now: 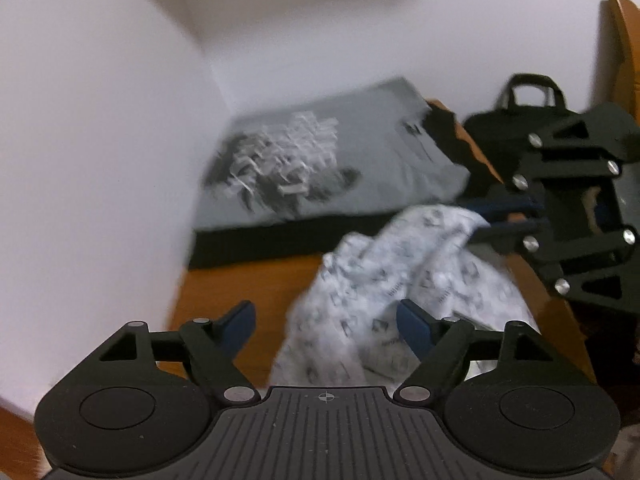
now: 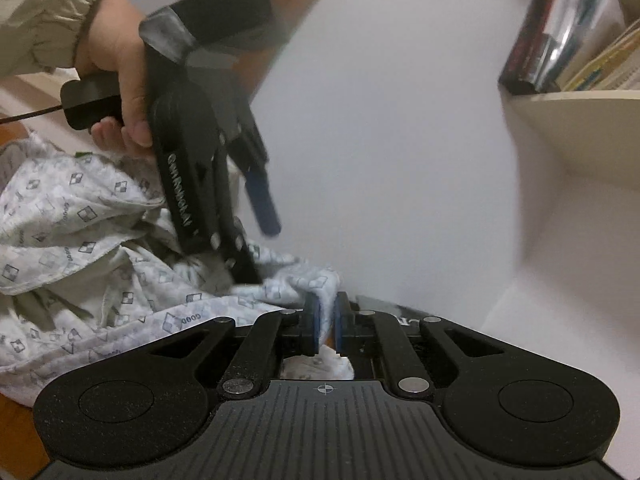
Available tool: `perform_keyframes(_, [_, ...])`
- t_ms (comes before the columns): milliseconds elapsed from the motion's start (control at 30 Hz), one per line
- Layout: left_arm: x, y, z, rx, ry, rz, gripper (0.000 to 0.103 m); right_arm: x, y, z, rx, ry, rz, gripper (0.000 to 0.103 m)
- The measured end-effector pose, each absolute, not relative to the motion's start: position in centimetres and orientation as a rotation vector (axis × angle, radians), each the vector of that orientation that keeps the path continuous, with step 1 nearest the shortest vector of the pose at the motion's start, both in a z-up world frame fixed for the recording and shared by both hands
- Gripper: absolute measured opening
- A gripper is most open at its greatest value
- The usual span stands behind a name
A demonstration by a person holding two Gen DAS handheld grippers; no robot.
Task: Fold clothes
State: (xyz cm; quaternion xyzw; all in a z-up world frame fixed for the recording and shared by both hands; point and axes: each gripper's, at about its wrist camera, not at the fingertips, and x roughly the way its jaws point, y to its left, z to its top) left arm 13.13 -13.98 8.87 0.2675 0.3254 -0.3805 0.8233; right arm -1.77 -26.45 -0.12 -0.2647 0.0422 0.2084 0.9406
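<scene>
Right gripper (image 2: 327,322) is clamped on a corner of the patterned white garment (image 1: 384,304), bunched mid-frame on the wooden table (image 1: 248,280). Left gripper (image 1: 326,322) is spread wide, nothing between its jaws, low center w/ the cloth just ahead.

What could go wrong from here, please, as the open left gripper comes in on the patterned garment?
The right gripper pinches only a thin edge of the patterned garment, so a tug might pull it free. The left gripper, jaws open, could catch several crumpled layers. The garment might drag across the folded grey shirt behind it.
</scene>
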Motion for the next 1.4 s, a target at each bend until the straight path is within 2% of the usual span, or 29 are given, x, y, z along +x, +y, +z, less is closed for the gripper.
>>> perform_keyframes(33, [13.4, -14.0, 8.3, 0.551, 0.711, -0.83, 0.067, -1.6, -26.4, -0.3, -0.541, 0.088, 0.427, 0.008])
perform_keyframes(67, [13.6, -14.0, 8.0, 0.539, 0.726, -0.847, 0.055, -1.3, -26.4, -0.5, -0.54, 0.093, 0.426, 0.008])
perform_keyframes(133, [13.9, -14.2, 7.5, 0.535, 0.741, -0.866, 0.037, -1.0, -26.3, -0.9, -0.534, 0.109, 0.422, 0.008])
perform_keyframes(167, [14.0, -14.3, 7.4, 0.544, 0.74, -0.865, 0.017, -0.8, -26.4, -1.2, -0.526, 0.117, 0.419, 0.008])
perform_keyframes(300, [14.3, -13.2, 9.2, 0.49, 0.633, -0.766, 0.012, -0.3, -27.1, -1.3, -0.451, 0.172, 0.415, 0.013])
perform_keyframes(367, [14.3, -12.1, 10.9, 0.435, 0.553, -0.683, 0.012, -0.6, -27.7, -1.2, -0.378, 0.196, 0.415, 0.025])
perform_keyframes(400, [14.2, -11.4, 11.8, 0.405, 0.514, -0.649, 0.012, -0.9, -28.0, -1.1, -0.336, 0.206, 0.424, 0.038])
perform_keyframes(433, [14.1, -10.6, 12.7, 0.378, 0.477, -0.615, 0.012, -1.3, -28.2, -1.1, -0.294, 0.216, 0.433, 0.047])
perform_keyframes(533, [13.2, -8.4, 14.7, 0.325, 0.402, -0.523, 0.012, -2.1, -28.9, -1.2, -0.165, 0.271, 0.485, 0.053])
perform_keyframes(700, [11.0, -4.6, 15.7, 0.296, 0.365, -0.415, 0.012, -3.4, -27.9, -2.4, -0.084, 0.347, 0.571, 0.056])
perform_keyframes(767, [9.7, -3.3, 15.5, 0.311, 0.335, -0.362, 0.012, -3.3, -27.5, -3.0, -0.032, 0.388, 0.615, 0.06])
perform_keyframes(833, [8.7, -1.9, 15.4, 0.303, 0.323, -0.33, 0.012, -3.1, -26.7, -3.5, -0.027, 0.411, 0.663, 0.073])
perform_keyframes(867, [8.2, -1.3, 15.5, 0.287, 0.32, -0.321, 0.012, -2.9, -26.1, -3.7, -0.038, 0.422, 0.688, 0.073])
perform_keyframes(967, [6.9, 0.0, 15.8, 0.233, 0.303, -0.303, 0.012, -2.1, -24.8, -4.3, -0.016, 0.484, 0.732, 0.072])
perform_keyframes(1033, [5.8, 0.7, 16.1, 0.192, 0.28, -0.294, 0.011, -1.3, -23.8, -4.7, -0.01, 0.511, 0.735, 0.06])
perform_keyframes(1067, [5.1, 0.9, 16.3, 0.179, 0.255, -0.284, 0.011, -0.8, -23.5, -4.8, -0.001, 0.533, 0.725, 0.048])
perform_keyframes(1100, [4.2, 1.0, 16.5, 0.174, 0.216, -0.269, 0.01, -0.7, -23.1, -4.7, -0.015, 0.539, 0.722, 0.02])
perform_keyframes(1167, [2.0, 1.0, 17.4, 0.166, 0.137, -0.258, 0.01, -1.2, -22.4, -4.0, -0.081, 0.524, 0.694, 0.004])
perform_keyframes(1300, [-2.1, 1.6, 21.1, 0.115, 0.059, -0.272, 0.01, -3.4, -22.8, 1.7, -0.346, 0.36, 0.54, 0.004])
perform_keyframes(1400, [-4.9, 1.7, 24.0, 0.138, 0.001, -0.238, 0.01, -4.5, -25.0, 8.7, -0.474, 0.222, 0.435, 0.004])
